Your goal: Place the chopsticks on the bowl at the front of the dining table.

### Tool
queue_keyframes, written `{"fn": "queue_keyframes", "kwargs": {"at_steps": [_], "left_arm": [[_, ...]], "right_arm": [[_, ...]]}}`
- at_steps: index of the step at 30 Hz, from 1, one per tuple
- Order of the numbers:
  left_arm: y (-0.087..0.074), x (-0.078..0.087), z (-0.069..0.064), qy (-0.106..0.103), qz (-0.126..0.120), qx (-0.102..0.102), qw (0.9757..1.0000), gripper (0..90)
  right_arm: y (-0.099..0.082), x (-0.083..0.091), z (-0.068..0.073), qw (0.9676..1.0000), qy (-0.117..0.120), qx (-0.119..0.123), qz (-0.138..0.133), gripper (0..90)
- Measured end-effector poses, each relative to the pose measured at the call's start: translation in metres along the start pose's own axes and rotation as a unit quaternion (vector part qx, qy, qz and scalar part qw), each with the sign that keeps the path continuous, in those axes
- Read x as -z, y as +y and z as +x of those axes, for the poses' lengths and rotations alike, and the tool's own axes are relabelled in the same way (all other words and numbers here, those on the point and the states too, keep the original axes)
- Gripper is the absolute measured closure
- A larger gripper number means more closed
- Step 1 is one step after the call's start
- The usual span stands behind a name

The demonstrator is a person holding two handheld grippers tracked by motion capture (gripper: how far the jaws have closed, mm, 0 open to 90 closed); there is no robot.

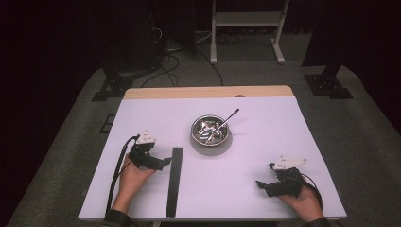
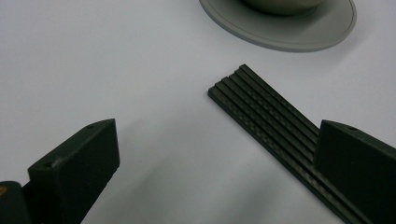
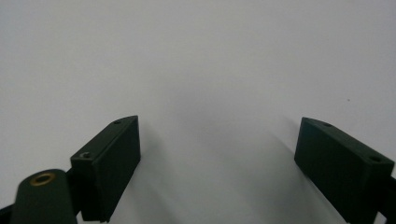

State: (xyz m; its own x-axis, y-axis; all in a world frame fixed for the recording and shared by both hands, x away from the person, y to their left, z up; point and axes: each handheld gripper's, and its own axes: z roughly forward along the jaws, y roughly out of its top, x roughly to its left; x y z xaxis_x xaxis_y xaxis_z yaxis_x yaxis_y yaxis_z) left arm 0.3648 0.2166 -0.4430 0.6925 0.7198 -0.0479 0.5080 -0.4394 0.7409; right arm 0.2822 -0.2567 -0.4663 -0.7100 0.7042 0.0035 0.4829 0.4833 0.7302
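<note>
My left gripper (image 1: 163,162) rests low on the white table (image 1: 265,142), jaws spread wide and empty, aimed at the near side of a long black strip (image 1: 174,182). In the left gripper view, the strip (image 2: 275,121) runs under the jaw on that picture's right, while the other jaw sits on bare table. I judge the risk is this: the strip looks thin and flat, so closing now could skid it sideways or miss it. Just beyond the strip's far end stands a steel bowl (image 1: 210,130) on a grey saucer (image 2: 285,32), with a spoon (image 1: 230,116) inside; a shove could knock them. My right gripper (image 1: 261,184) lies well apart, wide and empty.
</note>
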Motion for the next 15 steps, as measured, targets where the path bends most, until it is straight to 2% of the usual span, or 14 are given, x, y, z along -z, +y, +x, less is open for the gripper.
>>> {"fn": "queue_keyframes", "kwargs": {"at_steps": [9, 15], "left_arm": [[0.004, -0.015, 0.005, -0.004, -0.002, 0.012, 0.9999, 0.0], [0.007, -0.021, 0.009, 0.002, 0.003, 0.013, 0.9999, 0.0]], "right_arm": [[0.0, 0.0, 0.0, 1.0, 0.0, 0.0, 0.0, 12.6], [0.0, 0.0, 0.0, 1.0, 0.0, 0.0, 0.0, 12.6]]}}
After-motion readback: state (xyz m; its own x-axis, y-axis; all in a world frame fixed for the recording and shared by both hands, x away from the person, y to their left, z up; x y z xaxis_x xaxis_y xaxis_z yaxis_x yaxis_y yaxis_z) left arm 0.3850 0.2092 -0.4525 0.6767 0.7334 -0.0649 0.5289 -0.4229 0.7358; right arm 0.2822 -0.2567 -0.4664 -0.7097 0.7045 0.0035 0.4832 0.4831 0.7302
